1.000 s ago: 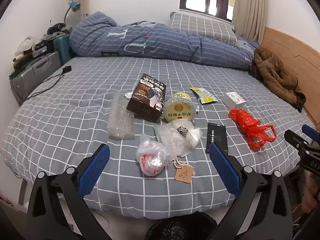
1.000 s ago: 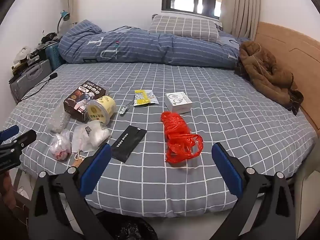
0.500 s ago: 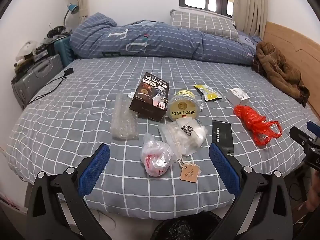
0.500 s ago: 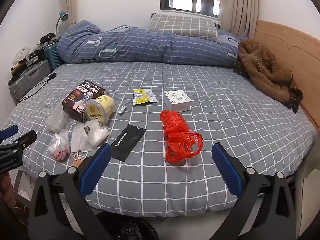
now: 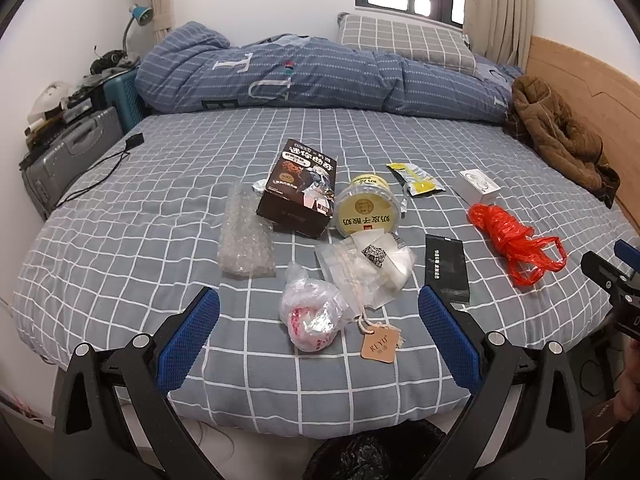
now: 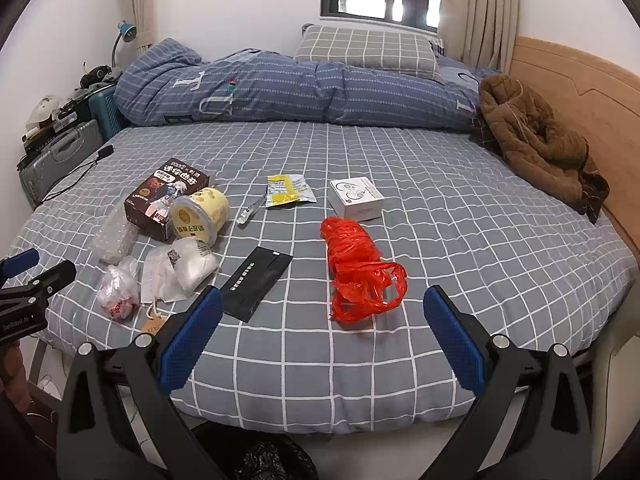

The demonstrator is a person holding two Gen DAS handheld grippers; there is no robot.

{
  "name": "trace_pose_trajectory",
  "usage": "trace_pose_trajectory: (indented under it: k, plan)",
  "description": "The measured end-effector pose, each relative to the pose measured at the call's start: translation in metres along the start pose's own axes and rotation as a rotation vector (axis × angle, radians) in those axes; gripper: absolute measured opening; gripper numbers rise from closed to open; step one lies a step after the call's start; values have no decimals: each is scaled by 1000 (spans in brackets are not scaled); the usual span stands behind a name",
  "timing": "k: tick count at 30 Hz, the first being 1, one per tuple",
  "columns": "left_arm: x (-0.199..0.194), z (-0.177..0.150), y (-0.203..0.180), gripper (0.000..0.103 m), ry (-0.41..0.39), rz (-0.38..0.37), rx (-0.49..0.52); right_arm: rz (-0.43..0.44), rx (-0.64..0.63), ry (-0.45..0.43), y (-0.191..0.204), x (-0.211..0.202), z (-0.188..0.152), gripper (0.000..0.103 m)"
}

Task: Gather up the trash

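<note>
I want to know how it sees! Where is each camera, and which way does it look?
Left wrist: on the left gripper, looking across the bed at the crumpled bag; its open blue fingers show.
Right wrist: on the right gripper, facing the red bag; its open fingers show.
Both see the same trash and the bin below.
</note>
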State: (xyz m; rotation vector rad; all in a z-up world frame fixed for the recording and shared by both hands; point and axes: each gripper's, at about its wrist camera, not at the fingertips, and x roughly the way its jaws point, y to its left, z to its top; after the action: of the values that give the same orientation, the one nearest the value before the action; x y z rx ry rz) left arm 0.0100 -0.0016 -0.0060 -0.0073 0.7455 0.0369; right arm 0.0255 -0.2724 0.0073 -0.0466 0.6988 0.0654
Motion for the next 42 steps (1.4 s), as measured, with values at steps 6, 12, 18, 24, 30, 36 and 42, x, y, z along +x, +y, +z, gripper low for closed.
trace_pose_trajectory:
  k: [6, 12, 18, 24, 30, 36, 42]
  plan:
    - [-1, 0, 0, 97, -2, 0, -4, 0, 0, 1, 0, 0, 0, 96]
    - [-1, 0, -1, 97, -1, 2, -3, -3, -9, -5, 2, 1, -1, 96]
    - [-2, 0, -1, 97, -2, 4, -2, -2, -10, -4, 2, 0, -1, 96]
    - [-3, -1, -1, 97, -7, 9, -3, -3, -10, -7, 3, 0, 0, 96]
    - [-4, -1, -1, 97, -8, 11, -1, -2, -15, -12, 4, -2, 1, 96]
    - [-3, 0, -1, 97, -6, 11, 0, -1, -16, -12, 4, -2, 2, 96]
    - [-4, 0, 0, 97, -12, 13, -2, -3, -17, -14, 5, -1, 2, 96]
